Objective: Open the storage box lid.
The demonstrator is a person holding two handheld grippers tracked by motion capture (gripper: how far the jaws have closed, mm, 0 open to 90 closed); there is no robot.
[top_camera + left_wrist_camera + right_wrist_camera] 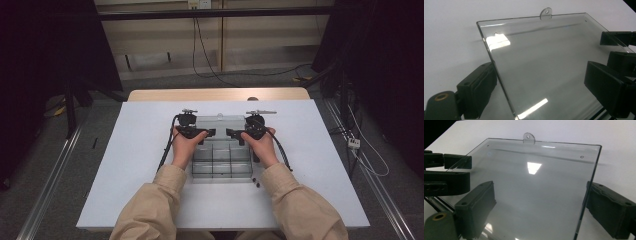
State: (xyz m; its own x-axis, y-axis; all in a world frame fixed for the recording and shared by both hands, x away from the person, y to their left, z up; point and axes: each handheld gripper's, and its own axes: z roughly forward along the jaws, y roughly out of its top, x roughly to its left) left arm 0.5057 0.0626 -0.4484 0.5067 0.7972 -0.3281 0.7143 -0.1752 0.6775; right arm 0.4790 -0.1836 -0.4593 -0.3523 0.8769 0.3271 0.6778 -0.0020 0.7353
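Lying open behind the clear box (222, 162) on the white table (140, 150), the lid (220, 122) is blending into it, hard to make out. Left gripper (206, 133) and right gripper (234, 134) are straddling the lid's side edges, jaws spread, not pressing. The box's near end is cut off in both gripper views.

A clear plastic lid (536, 187) lies tilted over the white table (574, 131), its far edge toward the table's far side. A small rounded tab with a hole (528, 137) juts from the middle of that far edge. The right gripper (540, 207) straddles the lid's right edge: one black jaw sits over the clear sheet, the other stands outside the edge, over the bare table, with a gap to the plastic. The left gripper (446, 170) reaches in from the left, at the lid's opposite edge.
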